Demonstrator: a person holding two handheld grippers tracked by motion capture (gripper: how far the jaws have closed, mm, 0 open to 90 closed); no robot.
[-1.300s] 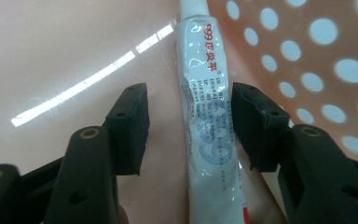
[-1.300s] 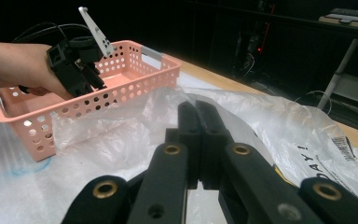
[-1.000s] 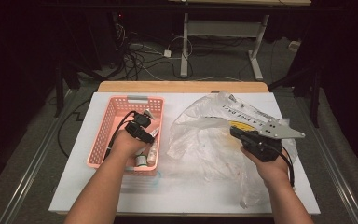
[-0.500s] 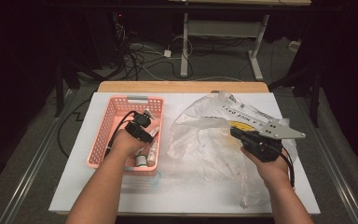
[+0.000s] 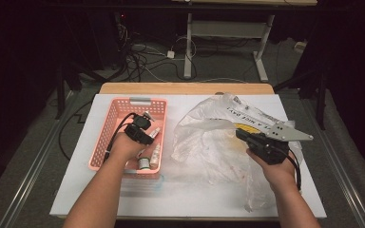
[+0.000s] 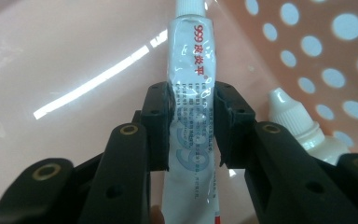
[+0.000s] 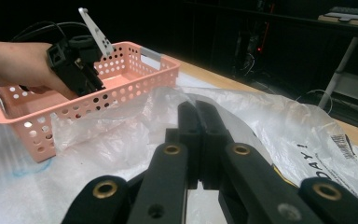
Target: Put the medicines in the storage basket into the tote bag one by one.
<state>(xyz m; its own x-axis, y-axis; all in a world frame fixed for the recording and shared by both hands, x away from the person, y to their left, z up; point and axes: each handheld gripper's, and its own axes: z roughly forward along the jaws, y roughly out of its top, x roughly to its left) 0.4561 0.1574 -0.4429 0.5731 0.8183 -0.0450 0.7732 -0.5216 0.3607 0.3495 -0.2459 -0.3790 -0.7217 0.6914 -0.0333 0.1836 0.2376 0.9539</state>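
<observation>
White tube (image 6: 192, 121) bore red "999" with Chinese characters, unreadable small print below. Plastic bag (image 7: 307, 140) showed "DAY!" in black.

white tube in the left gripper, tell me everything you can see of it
The white tube is a soft, crinkled ointment tube with a white ribbed cap at its far end, red "999" and red characters near the cap, fine grey text, and big pale blue numerals lower down. It lies inside the pink basket, pointing away along the jaws. The left gripper has just been closing and its pads press both sides. A small white dropper bottle stands beside it.
</observation>
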